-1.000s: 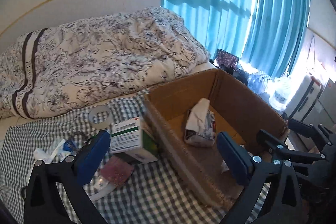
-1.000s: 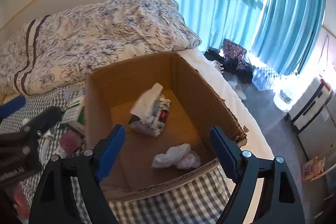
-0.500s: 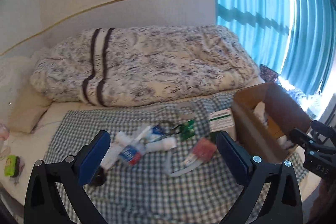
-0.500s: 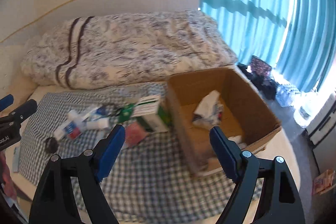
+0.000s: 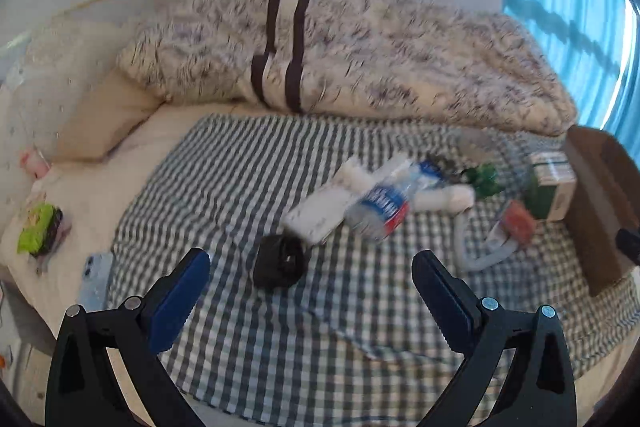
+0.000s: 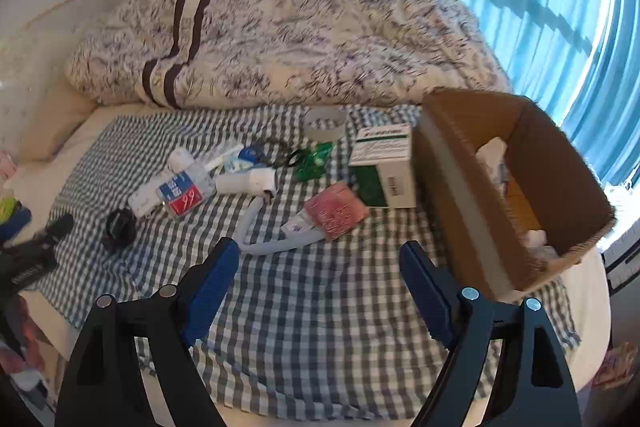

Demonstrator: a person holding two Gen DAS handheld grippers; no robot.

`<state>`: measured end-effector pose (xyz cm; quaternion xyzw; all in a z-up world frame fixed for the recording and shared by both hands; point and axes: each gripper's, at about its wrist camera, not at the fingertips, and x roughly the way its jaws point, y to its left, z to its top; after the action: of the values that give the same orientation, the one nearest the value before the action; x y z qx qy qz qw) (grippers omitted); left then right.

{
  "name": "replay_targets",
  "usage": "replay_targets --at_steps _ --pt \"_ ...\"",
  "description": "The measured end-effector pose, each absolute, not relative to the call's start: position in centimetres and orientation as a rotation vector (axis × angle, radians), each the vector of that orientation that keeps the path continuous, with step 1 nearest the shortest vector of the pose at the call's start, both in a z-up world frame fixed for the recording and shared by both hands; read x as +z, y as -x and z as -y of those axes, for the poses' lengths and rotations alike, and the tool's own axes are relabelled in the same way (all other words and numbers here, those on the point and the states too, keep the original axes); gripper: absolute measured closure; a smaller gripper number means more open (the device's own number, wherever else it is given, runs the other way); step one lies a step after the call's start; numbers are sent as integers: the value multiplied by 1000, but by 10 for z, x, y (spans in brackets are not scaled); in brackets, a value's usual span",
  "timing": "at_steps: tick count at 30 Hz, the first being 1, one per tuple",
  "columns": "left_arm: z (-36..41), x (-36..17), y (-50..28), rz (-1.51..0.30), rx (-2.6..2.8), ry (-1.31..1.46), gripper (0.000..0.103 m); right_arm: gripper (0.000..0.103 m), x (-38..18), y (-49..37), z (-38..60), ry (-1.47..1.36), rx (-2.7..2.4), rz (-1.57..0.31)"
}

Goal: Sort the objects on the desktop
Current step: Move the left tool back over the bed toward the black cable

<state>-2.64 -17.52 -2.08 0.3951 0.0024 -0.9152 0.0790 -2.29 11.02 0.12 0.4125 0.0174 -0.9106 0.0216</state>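
Clutter sits mid-cloth on the bed. I see a crumpled clear plastic bottle (image 6: 182, 189) w/ blue-red label, lying on its side over a flat white packet (image 5: 316, 213); left view is motion-blurred so detail there is soft. Just right of it, a white tube (image 6: 246, 182), cylindrical, also on its side. A small black round lump (image 6: 119, 227) lies apart, nearer the left edge of the cloth. A pale bendy hose (image 6: 276, 241) curves in a U under a pink-red speckled pouch (image 6: 335, 209), touching it. Green crinkly wrapper (image 6: 314, 161) sits between tube and a green-white carton (image 6: 386, 167), boxy, hard-edged, resting just beside the cardboard box (image 6: 560, 163). Tape roll (image 6: 325, 123), a whitish ring, lies behind the carton, near the duvet.

Box is open-topped, brown corrugated, at the cloth's right end; white crumpled stuff inside, can't tell what.

Left gripper (image 5: 311, 281) has jaws wide apart, nothing between the blue pads, hanging over the black lump's side of the cloth. Right gripper (image 6: 320, 273) likewise spread, empty, above bare cloth in front of the hose.

Cloth (image 6: 320, 327) is blue-white gingham, wrinkled. Behind it a puffy floral duvet (image 6: 320, 39) w/ two dark stripes. Blue pleated curtain (image 6: 560, 7) to the right. A phone (image 5: 94, 275) lies on the sheet, left of the cloth.
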Motion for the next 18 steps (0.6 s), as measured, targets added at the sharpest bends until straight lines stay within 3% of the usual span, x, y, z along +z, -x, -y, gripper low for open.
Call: replay_targets --at_steps 9,18 --pt "205 -107 68 -19 -2637 -1289 0 20 -59 74 -76 -1391 -2744 -121" --pt "232 -147 99 -98 -2632 -1300 0 20 -107 115 -57 -1489 -2674 -184"
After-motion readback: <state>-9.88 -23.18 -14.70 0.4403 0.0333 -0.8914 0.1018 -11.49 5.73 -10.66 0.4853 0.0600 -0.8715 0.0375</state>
